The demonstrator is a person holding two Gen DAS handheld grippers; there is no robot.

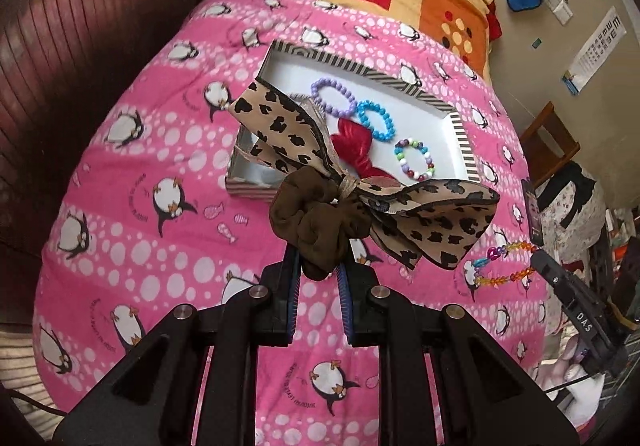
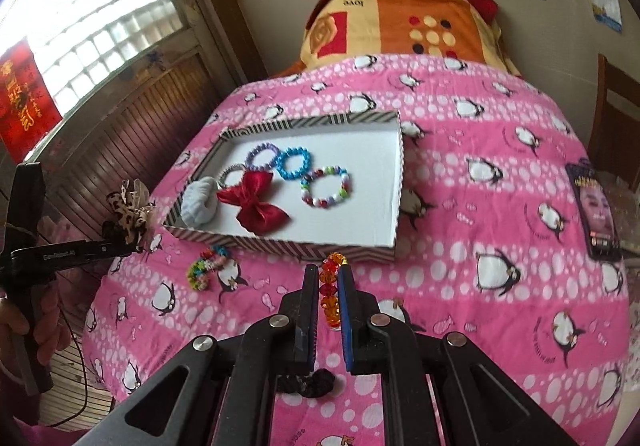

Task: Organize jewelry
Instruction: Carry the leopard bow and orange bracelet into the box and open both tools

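Note:
My left gripper point(image 1: 318, 260) is shut on a brown scrunchie with a leopard-print bow point(image 1: 320, 230), held above the bed near the striped tray point(image 1: 460, 133). It also shows at the left of the right wrist view point(image 2: 128, 221). My right gripper point(image 2: 329, 278) is shut on an orange and red bead bracelet point(image 2: 331, 298), just in front of the tray point(image 2: 400, 181); the bracelet also shows in the left wrist view point(image 1: 504, 262). In the tray lie a purple bracelet point(image 2: 262, 155), a blue bracelet point(image 2: 294, 163), a multicolour bracelet point(image 2: 326, 185), a red bow point(image 2: 256, 201) and a white scrunchie point(image 2: 198, 201).
A colourful bead bracelet point(image 2: 206, 266) lies on the pink penguin quilt point(image 2: 480, 205) before the tray. A black scrunchie point(image 2: 308, 382) lies under my right gripper. A phone-like card point(image 2: 596, 205) lies at the quilt's right edge. A folded orange blanket point(image 2: 400, 13) sits behind.

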